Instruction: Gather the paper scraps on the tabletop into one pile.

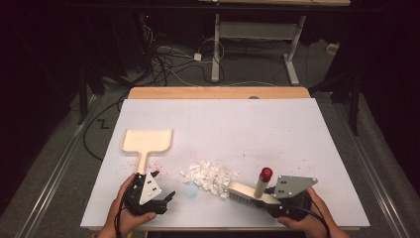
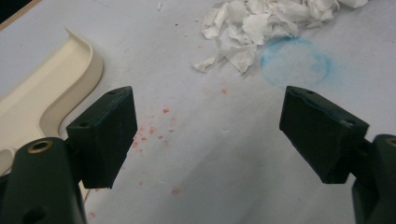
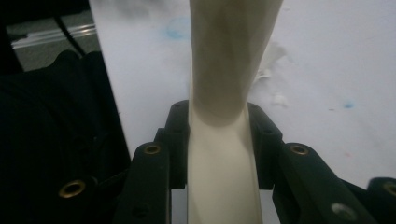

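Cream brush (image 1: 246, 192) clamped in right tool (image 1: 277, 203), level

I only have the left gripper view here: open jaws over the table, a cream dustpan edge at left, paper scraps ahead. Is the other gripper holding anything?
Observer: Yes. The right gripper is shut on a cream brush.
Operator: Where is the brush relative to the scraps?
Observer: Its head touches the right edge of the paper scraps.
Operator: And is the dustpan gripped?
Observer: No. The left gripper is open, beside the handle of the dustpan.
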A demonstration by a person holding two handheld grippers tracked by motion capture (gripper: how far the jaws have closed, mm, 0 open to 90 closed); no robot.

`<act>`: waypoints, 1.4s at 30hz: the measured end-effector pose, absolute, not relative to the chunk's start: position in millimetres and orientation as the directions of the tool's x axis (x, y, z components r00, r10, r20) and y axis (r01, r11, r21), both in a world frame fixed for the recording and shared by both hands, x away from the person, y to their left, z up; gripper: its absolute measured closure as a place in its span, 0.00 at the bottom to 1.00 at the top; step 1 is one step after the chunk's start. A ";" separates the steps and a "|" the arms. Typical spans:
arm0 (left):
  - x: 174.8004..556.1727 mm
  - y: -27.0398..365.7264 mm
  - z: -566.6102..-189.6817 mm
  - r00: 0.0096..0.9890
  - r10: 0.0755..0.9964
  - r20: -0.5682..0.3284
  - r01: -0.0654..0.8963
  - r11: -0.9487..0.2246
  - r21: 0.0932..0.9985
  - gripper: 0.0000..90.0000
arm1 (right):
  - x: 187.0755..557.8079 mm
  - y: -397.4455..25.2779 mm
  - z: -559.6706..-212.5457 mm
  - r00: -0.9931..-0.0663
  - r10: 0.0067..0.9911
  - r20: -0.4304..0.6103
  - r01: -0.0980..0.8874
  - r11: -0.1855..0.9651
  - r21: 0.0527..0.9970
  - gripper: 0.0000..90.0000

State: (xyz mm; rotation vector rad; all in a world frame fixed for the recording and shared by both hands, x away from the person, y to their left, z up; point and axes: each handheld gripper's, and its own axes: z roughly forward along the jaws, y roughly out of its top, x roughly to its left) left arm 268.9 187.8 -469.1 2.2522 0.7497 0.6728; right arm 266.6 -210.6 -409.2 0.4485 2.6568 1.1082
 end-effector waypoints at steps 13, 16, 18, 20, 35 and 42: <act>269.6 187.3 -471.0 0.705 0.664 0.248 0.327 -0.615 0.718 0.20 | 293.0 -168.2 -417.3 -0.921 0.354 -0.160 0.136 0.680 0.720 0.75; 269.8 187.6 -471.6 0.705 0.667 0.244 0.330 -0.612 0.719 0.20 | 299.3 -161.1 -417.8 -0.919 0.356 -0.171 0.126 0.674 0.728 0.75; 269.5 187.8 -471.1 0.706 0.664 0.248 0.328 -0.616 0.716 0.20 | 303.6 -157.8 -417.9 -0.921 0.354 -0.162 0.127 0.665 0.736 0.75; 268.5 189.2 -469.9 0.701 0.668 0.248 0.325 -0.609 0.723 0.20 | 303.5 -156.7 -416.9 -0.920 0.361 -0.155 0.135 0.660 0.739 0.75; 267.7 201.7 -461.9 0.656 0.716 0.236 0.325 -0.551 0.768 0.20 | 290.0 -155.0 -387.3 -0.859 0.488 -0.154 0.136 0.508 0.850 0.75; 267.2 215.8 -455.4 0.610 0.762 0.220 0.320 -0.490 0.810 0.20 | 300.9 -109.0 -396.7 -0.880 0.465 -0.093 0.157 0.471 0.868 0.75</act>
